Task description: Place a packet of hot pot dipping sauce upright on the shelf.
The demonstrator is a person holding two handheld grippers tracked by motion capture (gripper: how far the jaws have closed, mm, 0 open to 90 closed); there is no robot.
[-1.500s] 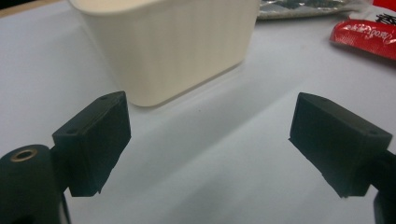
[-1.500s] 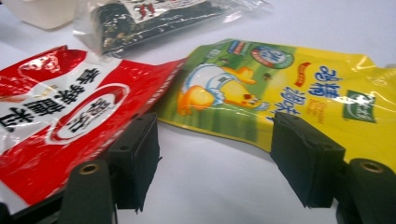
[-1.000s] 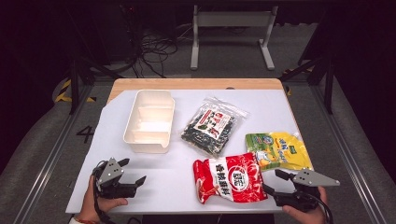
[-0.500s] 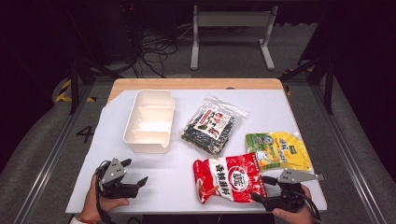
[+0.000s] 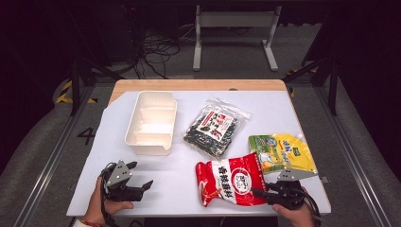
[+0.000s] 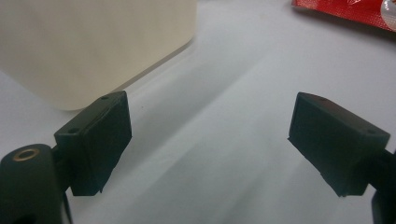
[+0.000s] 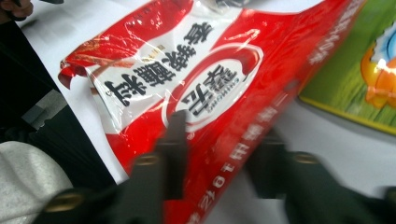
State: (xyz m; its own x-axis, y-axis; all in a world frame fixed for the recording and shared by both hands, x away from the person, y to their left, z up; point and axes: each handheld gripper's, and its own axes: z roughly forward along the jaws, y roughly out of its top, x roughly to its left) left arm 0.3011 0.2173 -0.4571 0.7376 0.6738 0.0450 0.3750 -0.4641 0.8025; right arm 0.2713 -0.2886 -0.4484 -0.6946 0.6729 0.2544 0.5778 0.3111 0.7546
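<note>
While right gripper (image 5: 263, 193) pinches red packet (image 5: 230, 179), bin (image 5: 152, 122) empty.

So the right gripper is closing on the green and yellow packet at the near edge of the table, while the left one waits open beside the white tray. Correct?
Not quite. The right gripper has just been closing on the red packet, whose edge lies between its jaws in the right gripper view; the green and yellow packet lies beside it. The left gripper does wait open beside the white tray.

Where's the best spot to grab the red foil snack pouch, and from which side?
Take the red foil snack pouch by its flat sealed right-hand edge, coming in low from the person's side. The pouch lies flat on the white table, and that thin edge is nearest the right tongs, whose jaws have just been closing around it.
</note>
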